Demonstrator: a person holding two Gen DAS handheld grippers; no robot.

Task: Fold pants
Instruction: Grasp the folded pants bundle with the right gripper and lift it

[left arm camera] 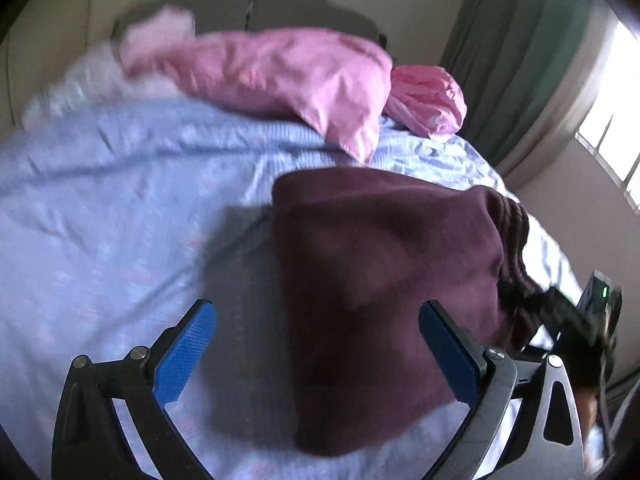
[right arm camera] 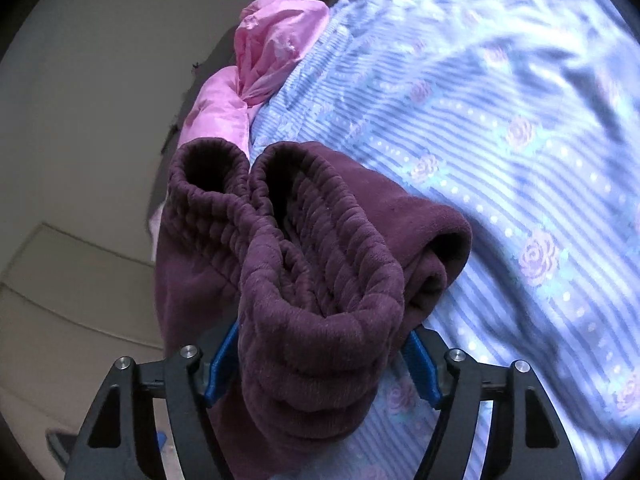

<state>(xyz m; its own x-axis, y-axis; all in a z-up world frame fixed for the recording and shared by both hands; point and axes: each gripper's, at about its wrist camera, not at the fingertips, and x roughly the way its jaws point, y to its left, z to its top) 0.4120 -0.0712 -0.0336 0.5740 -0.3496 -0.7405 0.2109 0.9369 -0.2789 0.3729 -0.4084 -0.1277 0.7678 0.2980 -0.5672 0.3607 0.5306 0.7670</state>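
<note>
The dark maroon fleece pants lie folded in a thick bundle on the blue flowered bedspread. My left gripper is open, its blue pads either side of the bundle's near left part, just above it. In the right wrist view my right gripper is shut on the pants' bunched elastic waistband, which fills the space between the blue pads. The right gripper also shows in the left wrist view, at the bundle's right end.
A pink pillow and a crumpled pink cloth lie at the head of the bed. A green curtain and a bright window are to the right. The bed's right edge runs close to the pants.
</note>
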